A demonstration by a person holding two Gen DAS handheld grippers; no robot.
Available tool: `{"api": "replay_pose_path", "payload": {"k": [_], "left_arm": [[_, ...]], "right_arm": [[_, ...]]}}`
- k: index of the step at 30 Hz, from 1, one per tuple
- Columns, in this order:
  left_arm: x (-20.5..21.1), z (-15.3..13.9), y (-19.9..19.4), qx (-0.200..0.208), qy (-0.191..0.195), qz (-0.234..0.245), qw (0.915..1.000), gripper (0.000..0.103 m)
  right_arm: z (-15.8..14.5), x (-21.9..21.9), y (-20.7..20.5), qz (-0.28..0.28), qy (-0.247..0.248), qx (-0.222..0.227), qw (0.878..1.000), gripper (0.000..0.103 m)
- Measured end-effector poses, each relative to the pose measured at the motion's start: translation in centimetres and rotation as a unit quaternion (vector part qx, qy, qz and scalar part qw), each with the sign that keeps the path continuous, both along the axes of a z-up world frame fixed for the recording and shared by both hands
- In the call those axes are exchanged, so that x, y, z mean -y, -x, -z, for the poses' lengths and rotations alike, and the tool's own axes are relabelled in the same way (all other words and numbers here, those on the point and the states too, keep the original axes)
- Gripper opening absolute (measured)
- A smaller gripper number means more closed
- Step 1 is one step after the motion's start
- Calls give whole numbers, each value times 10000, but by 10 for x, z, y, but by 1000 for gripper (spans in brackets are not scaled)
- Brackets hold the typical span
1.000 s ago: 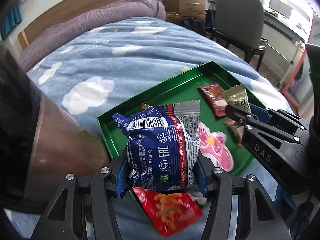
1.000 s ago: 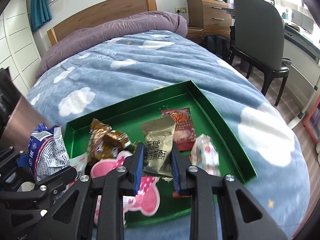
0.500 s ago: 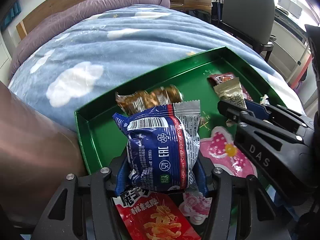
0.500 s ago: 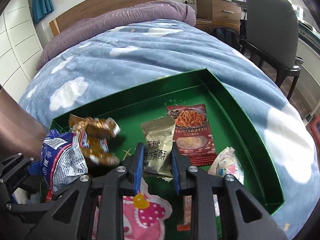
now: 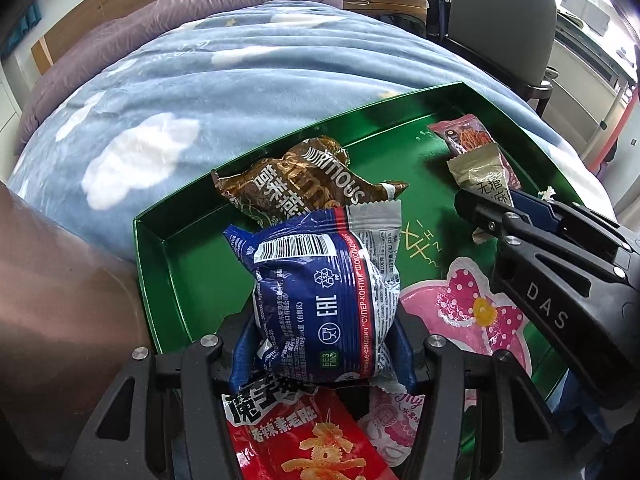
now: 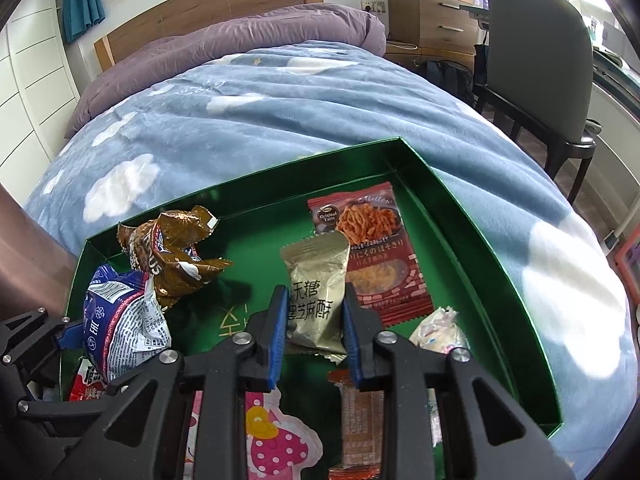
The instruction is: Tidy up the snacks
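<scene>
Snacks lie gathered in a green tray (image 6: 472, 240) that sits on a blue cloud-print blanket (image 6: 280, 112) over a bed. Compared with a second ago, both grippers sit lower and closer to the tray floor, and the tray fills more of each view.

The left gripper (image 5: 324, 344) pinches a blue and silver wafer packet (image 5: 320, 292) between its blue pads, the packet standing upright with its barcode at the top. Its hold on the packet is unchanged from the earlier frames. A second ago the packet hung over the tray's near left corner; it now hangs further inside the tray, just in front of a crumpled brown wrapper (image 5: 300, 188). Under the gripper lie a red snack bag (image 5: 304, 436) and a pale pink sachet (image 5: 392, 416).

The right gripper (image 6: 316, 324) clamps a gold sesame-crisp sachet (image 6: 316, 288), its pads pressed on both side edges; the jaws are just beginning to ease apart with the sachet between them. The sachet's top edge overlaps the lower corner of a red noodle-snack packet (image 6: 372, 252), which lies flat on the tray floor. Right of the gripper rests a small white wrapped sweet (image 6: 436, 328); below it lie a pink bow-shaped packet (image 6: 276, 440) and a brown bar (image 6: 360, 424).

The brown wrapper, partly hidden a second ago in the left view, now shows in full near the tray's far left wall.
</scene>
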State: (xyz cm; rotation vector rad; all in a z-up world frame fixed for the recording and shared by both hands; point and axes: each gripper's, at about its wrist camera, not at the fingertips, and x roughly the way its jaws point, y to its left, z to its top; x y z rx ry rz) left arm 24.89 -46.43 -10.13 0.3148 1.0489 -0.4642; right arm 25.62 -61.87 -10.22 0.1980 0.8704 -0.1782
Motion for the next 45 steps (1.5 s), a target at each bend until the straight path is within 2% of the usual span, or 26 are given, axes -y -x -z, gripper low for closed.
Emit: {"api": "replay_pose_path", "payload": {"k": [17,19,21,24,28,33,36,38,40,43,45], "left_arm": [[2,2,-2,33,-45,-8,10000,54],[2,2,-2,33,-49,-12,10000,56],[2,2,-2,33,-43,-4,10000,56],[1,2,-2,35,-50,2,10000,57],[2,3,-1,29,-60,-1,10000,61],[2,3,-1,-3,-34,-41,10000,63],[0,2,-2,-6,-22,-57,10000,68],[0,0,-1,39,-3,-24,10000,75],[1,-3,2,131,-20,-6,9999,76],[0,-10,3,147,45,5,9999,76],[0,-15,5,171,77,6,9998,76]], "right_arm": [[1,-1,6,-2,55,85,9999,10],[0,-2,6,-12,45,95,9999,34],[1,-2,7,-9,49,85,10000,46],[1,-3,8,-13,59,104,9999,47],[1,-4,9,-25,86,96,9999,67],[1,-3,11,-4,72,89,9999,74],[-1,-2,13,19,35,107,9999,77],[-4,-2,15,21,51,129,9999,82],[-8,-3,16,24,83,159,9998,96],[-16,-4,20,54,151,220,9996,98],[-22,-4,23,77,204,266,9994,103]]}}
